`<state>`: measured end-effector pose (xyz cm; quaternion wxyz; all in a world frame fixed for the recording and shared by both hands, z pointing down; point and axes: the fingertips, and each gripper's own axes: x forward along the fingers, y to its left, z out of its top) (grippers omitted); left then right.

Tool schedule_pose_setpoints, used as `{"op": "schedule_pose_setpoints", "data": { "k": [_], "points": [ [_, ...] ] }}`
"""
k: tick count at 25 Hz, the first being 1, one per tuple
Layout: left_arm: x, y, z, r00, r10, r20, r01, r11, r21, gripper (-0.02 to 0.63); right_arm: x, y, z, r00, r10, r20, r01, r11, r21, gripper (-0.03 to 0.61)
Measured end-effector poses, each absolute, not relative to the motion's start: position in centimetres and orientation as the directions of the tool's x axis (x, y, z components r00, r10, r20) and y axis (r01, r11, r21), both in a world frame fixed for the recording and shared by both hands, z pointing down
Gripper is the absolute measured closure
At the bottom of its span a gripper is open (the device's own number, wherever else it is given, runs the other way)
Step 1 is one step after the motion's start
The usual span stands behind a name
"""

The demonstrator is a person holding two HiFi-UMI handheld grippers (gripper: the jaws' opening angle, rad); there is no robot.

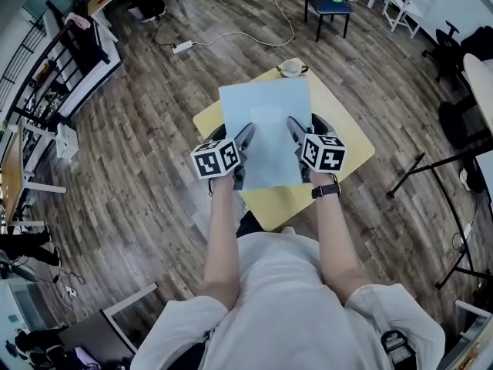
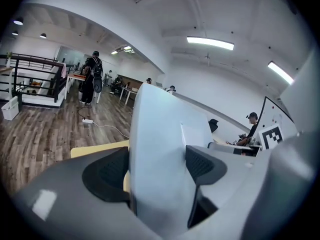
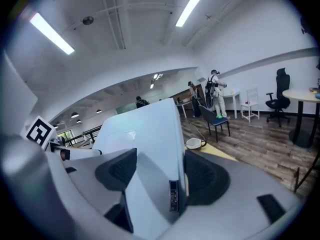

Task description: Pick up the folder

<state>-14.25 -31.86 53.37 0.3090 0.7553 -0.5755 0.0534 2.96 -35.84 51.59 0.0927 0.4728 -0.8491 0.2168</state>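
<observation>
A pale blue folder (image 1: 266, 129) is held up above the yellow table (image 1: 347, 156), tilted away from me. My left gripper (image 1: 245, 139) is shut on the folder's left edge, and my right gripper (image 1: 294, 132) is shut on its right edge. In the left gripper view the folder (image 2: 160, 149) stands on edge between the dark pads (image 2: 202, 164). The right gripper view shows the folder (image 3: 152, 144) clamped between the pads (image 3: 117, 171), with a small black label on its edge.
A white cup (image 1: 292, 68) stands at the table's far corner, also visible as the cup (image 3: 193, 143) in the right gripper view. A dark blue chair (image 1: 323, 2) and a power strip with cable (image 1: 183, 47) are on the wooden floor beyond. Several people stand in the room's background.
</observation>
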Motion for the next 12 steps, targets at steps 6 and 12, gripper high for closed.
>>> {"op": "schedule_pose_setpoints", "data": {
  "k": [6,12],
  "points": [
    [-13.9,-30.7,50.4,0.313,-0.87,0.382,-0.907,-0.154,0.392,0.252,3.3,-34.8,48.3,-0.54,-0.786,0.301,-0.84,0.485,-0.241,0.285],
    [-14.0,-29.7,47.1,0.301,-0.898,0.322,-0.913,-0.173,0.37,0.252,3.2,-33.7,45.0,-0.556,-0.797,0.235,-0.829,0.514,-0.219,0.285]
  ]
}}
